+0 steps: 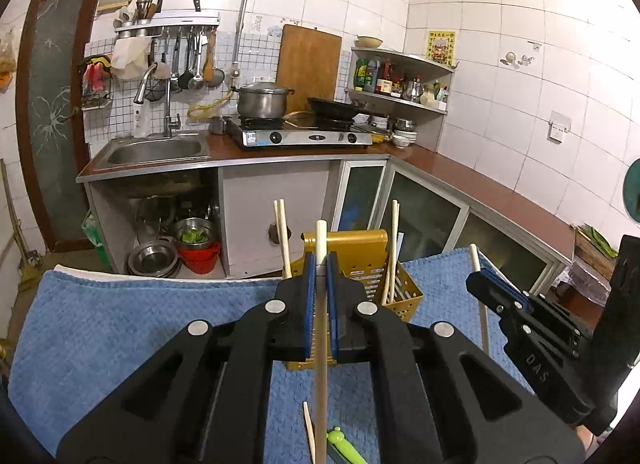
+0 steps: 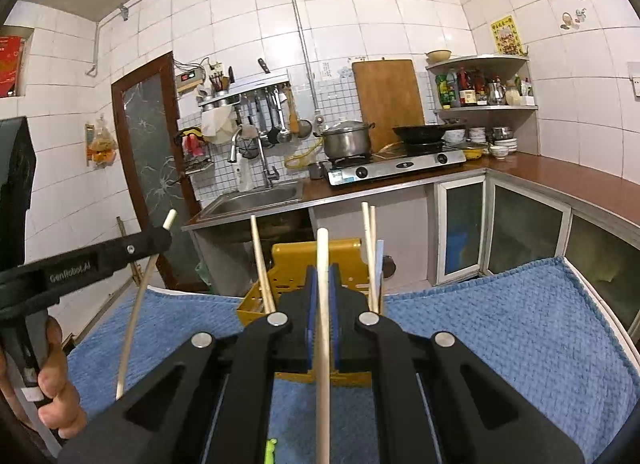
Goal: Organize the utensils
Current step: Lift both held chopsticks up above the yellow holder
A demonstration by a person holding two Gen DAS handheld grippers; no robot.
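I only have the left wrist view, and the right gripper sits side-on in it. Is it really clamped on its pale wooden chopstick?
Observer: Yes. Seen head-on from the right wrist, the right gripper is shut on the right chopstick, a pale wooden stick centred between the blue pads.
Operator: How does my own stick hang?
Observer: The left gripper grips the left chopstick, also pale wood, near its top. The long lower part slants down over the blue towel, outside the yellow perforated plastic holder.
Operator: Anything at my handle?
Observer: A hand is wrapped around the left gripper's handle.
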